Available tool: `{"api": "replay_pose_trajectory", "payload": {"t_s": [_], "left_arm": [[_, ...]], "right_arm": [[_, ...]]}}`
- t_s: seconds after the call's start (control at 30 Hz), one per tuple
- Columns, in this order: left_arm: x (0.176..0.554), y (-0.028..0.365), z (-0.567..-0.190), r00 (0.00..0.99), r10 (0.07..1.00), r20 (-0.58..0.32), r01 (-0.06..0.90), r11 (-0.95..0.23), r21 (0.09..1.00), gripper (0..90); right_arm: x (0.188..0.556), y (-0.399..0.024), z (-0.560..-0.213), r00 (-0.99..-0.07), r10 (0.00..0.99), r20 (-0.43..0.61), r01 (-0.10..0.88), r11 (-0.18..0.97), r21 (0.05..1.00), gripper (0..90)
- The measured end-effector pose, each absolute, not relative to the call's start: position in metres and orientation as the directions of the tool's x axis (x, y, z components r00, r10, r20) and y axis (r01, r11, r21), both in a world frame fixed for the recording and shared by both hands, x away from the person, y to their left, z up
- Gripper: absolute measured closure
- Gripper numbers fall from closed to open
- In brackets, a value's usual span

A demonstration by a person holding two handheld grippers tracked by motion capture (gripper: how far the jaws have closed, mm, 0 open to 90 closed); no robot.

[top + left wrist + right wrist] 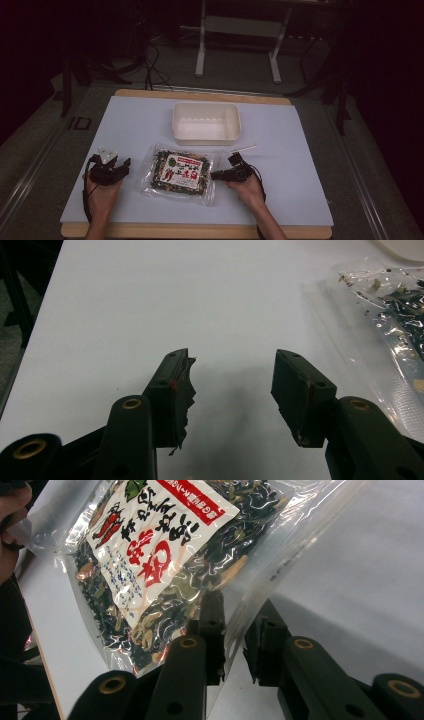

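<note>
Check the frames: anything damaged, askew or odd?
Yes: the left gripper has a torn, ragged pad lining on one jaw; the other jaw's pad looks clean. The snack bag lies slightly askew on the table. Nothing spilled.

The left gripper (pixel 232 382) hangs just above the pale table (pixel 165 300), its two black jaws spread wide with bare table between them. The pad on the left jaw is torn and ragged along its inner edge. At the right edge of the view lies a clear plastic bag (pixel 380 315) of dark dried bits, apart from the jaws
</note>
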State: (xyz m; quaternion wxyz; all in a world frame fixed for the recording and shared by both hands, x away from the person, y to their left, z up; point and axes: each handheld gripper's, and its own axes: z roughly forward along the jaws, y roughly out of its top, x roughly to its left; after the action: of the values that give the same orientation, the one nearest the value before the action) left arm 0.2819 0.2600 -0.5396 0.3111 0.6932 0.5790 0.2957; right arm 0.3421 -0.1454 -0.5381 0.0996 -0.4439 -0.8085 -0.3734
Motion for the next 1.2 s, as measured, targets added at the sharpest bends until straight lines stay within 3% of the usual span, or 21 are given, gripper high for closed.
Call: {"api": "replay_pose_trajectory", "payload": {"t_s": [0.27, 0.77, 1.2], "left_arm": [[0.282, 0.261, -0.539, 0.152, 0.987, 0.049, 0.618, -0.133, 0.775, 49.6], [0.282, 0.263, -0.539, 0.148, 0.988, 0.038, 0.610, -0.121, 0.783, 49.6], [0.282, 0.263, -0.539, 0.157, 0.987, 0.025, 0.604, -0.116, 0.789, 48.9]], "right_arm": [[0.338, -0.147, -0.532, -0.590, 0.644, 0.486, 0.784, 0.315, 0.535, 82.4], [0.341, -0.141, -0.490, -0.655, 0.582, 0.481, 0.728, 0.315, 0.609, 89.4], [0.349, -0.140, -0.446, -0.738, 0.552, 0.387, 0.633, 0.371, 0.679, 89.8]]}}
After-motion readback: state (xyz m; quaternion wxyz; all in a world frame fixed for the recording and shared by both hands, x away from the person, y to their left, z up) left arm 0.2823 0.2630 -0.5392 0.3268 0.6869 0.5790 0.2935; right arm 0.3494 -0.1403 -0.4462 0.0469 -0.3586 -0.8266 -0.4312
